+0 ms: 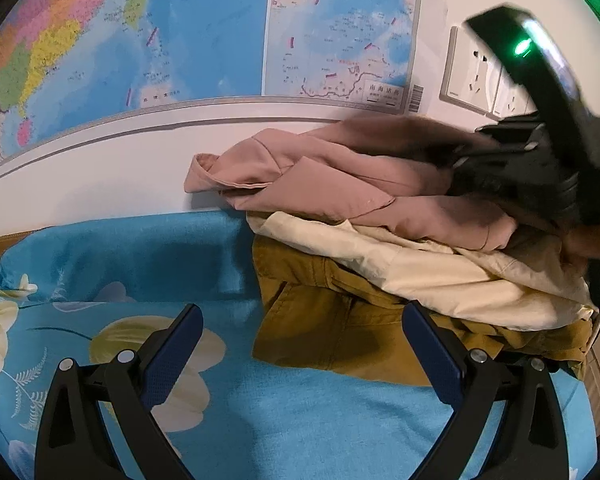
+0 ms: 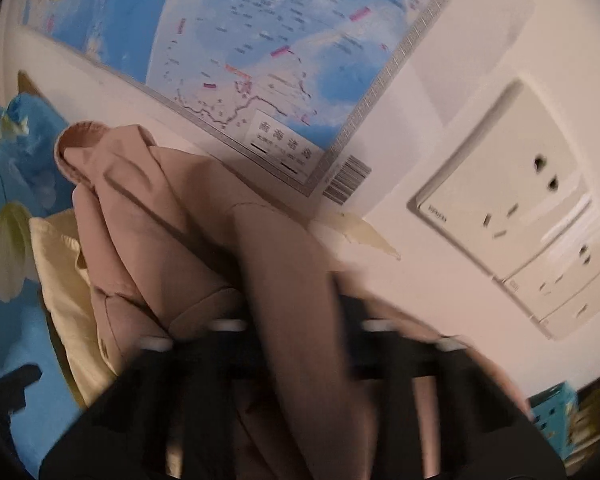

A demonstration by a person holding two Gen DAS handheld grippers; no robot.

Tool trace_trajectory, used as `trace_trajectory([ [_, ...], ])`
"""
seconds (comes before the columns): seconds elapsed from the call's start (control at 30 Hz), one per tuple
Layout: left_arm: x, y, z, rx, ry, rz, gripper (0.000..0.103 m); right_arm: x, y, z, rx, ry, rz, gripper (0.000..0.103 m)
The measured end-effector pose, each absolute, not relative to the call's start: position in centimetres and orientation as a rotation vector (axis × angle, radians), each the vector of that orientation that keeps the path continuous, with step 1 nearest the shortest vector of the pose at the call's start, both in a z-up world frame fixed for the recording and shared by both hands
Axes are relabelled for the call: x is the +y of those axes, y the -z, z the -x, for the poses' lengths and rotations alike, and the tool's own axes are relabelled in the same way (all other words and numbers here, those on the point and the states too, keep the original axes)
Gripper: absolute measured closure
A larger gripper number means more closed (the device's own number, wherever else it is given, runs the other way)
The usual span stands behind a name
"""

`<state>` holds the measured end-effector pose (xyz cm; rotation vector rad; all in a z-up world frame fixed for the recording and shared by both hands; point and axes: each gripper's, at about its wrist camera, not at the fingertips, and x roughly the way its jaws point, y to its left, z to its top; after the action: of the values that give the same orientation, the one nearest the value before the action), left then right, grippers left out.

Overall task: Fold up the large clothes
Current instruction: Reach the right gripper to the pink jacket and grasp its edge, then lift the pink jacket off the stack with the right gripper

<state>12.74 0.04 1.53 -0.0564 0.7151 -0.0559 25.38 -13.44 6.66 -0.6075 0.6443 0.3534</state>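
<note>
A: Left wrist view?
B: My left gripper [image 1: 300, 344] stands wide apart, empty, above the blue flowered sheet [image 1: 308, 420]. At the bed's far right corner, against the wall, the pink coat [image 1: 340, 184] tops a cream garment [image 1: 420, 268] and a mustard one [image 1: 332, 332].

A: Right wrist view?
B: My right gripper [image 2: 296, 344] is clamped narrow on a fold of the pink coat [image 2: 172, 220], below the map [image 2: 260, 40].

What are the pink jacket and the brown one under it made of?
The dusty pink jacket looks like smooth, matte woven cloth, maybe cotton blend: soft folds, stitched seams, no shine. The mustard-brown garment at the bottom of the pile looks like thicker cotton twill or fine corduroy, going by its stiff seams; the weave is too small to tell.
</note>
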Motion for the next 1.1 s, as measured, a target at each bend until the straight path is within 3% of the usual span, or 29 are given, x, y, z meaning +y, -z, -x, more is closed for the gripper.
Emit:
trace_trajectory([
  [0.33,1.3,-2.6,-12.9,0.628,0.12,0.104,0.007,-22.6,-21.0,-17.4,0.425,-0.401,0.338,0.096],
  [0.57,-1.6,-4.6,-11.2,0.508,0.294,0.085,0.007,-28.3,-26.9,-14.8,0.367,-0.408,0.154,0.097],
  [0.77,-4.8,-5.0,-11.1,0.48,0.337,0.031,0.007,-26.4,-22.7,-17.8,0.513,-0.387,0.172,0.097],
  [1.1,-2.7,-2.5,-8.8,0.468,0.452,-0.064,0.007,-21.8,-15.9,-25.4,0.662,-0.392,0.136,0.095],
])
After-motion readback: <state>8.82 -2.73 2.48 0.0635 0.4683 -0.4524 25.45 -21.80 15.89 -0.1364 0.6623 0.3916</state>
